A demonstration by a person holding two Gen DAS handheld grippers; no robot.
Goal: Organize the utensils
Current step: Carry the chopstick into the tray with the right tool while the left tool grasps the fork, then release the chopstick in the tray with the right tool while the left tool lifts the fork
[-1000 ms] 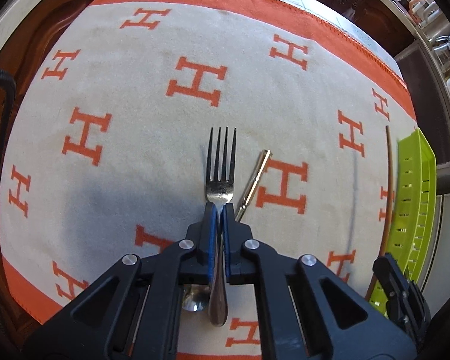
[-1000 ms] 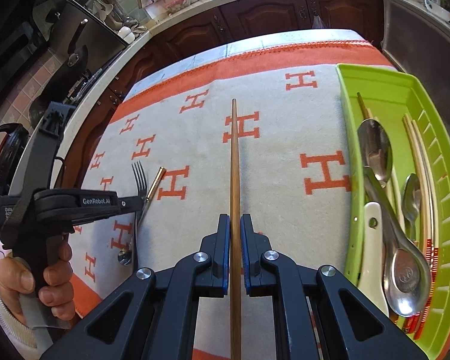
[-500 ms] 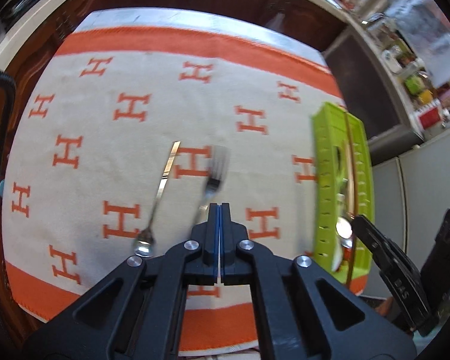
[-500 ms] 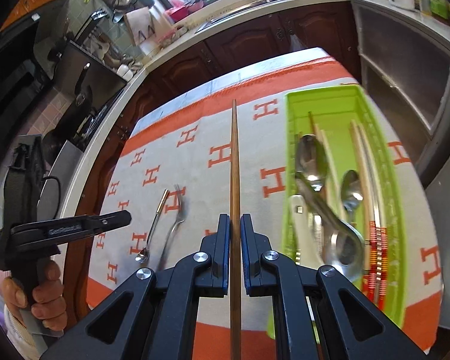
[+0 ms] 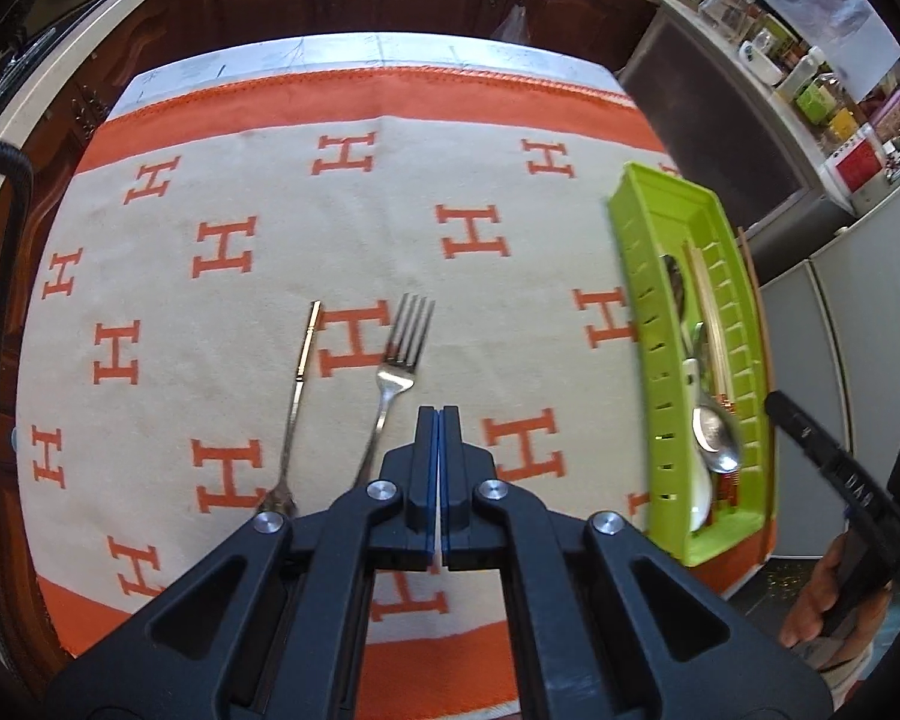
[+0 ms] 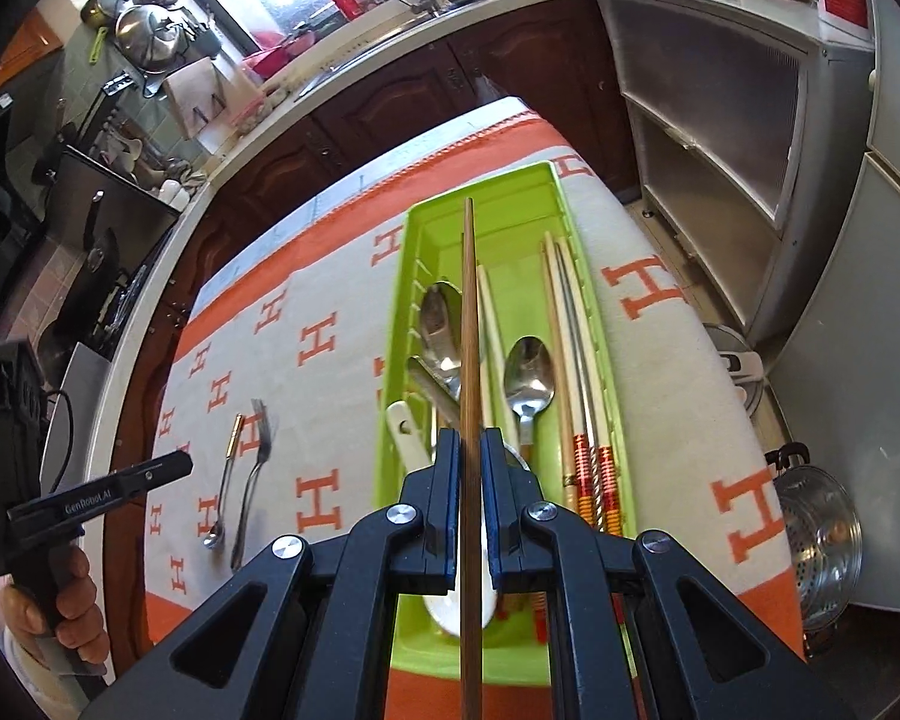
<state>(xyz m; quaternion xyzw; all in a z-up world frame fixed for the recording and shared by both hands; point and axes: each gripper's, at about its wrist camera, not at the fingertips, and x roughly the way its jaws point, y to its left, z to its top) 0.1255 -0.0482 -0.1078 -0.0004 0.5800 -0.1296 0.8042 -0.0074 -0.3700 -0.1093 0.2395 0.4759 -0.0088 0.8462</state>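
Brown chopstick (image 6: 469, 324) pinched in right gripper (image 6: 470, 450) above spoon-crowded green tray (image 6: 513, 192).

I see a matt woven cloth (image 5: 354, 228) w/ orange print. Fork (image 5: 399, 369) & slim spoon (image 5: 297, 384) at my 12 o'clock: shiny metal. Tray (image 6: 426, 228): glossy green plastic. Chopstick (image 6: 469, 360) looks like matt brown wood. Gripper pads (image 6: 448, 504): blue, rubbery.

Fork (image 5: 403, 360) and small spoon (image 5: 297, 396) lie side by side on cloth (image 5: 330, 228), spoon leftmost. Utensil tray (image 5: 642, 324) sits at right edge, holding spoons and chopsticks.
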